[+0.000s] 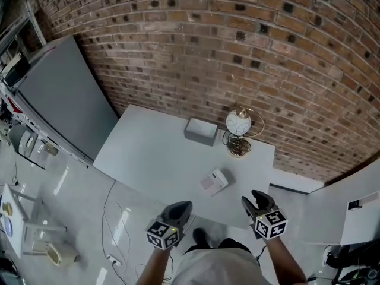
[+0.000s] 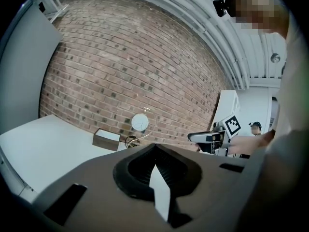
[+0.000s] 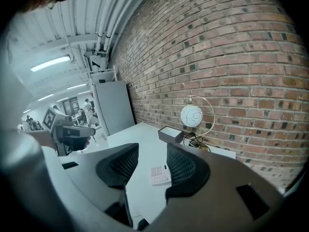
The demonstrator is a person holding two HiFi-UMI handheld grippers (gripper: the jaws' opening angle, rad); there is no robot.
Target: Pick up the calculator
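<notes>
The white calculator [image 1: 214,181] lies flat near the front edge of the white table [image 1: 154,153]. My right gripper [image 1: 254,198] is open, off the table's front edge and to the right of the calculator. In the right gripper view the calculator [image 3: 160,174] shows through the gap between the jaws of the right gripper [image 3: 152,151], some way ahead. My left gripper [image 1: 183,205] is shut and holds nothing, in front of the table edge and left of the calculator. The left gripper view shows its jaws closed [image 2: 154,149]; the calculator is hidden there.
A grey box [image 1: 200,130] sits at the back of the table near the brick wall. Beside it stands a lamp [image 1: 240,126] with a white globe and a brass ring. A grey cabinet [image 1: 65,100] stands left of the table. Cables lie on the floor [image 1: 113,242].
</notes>
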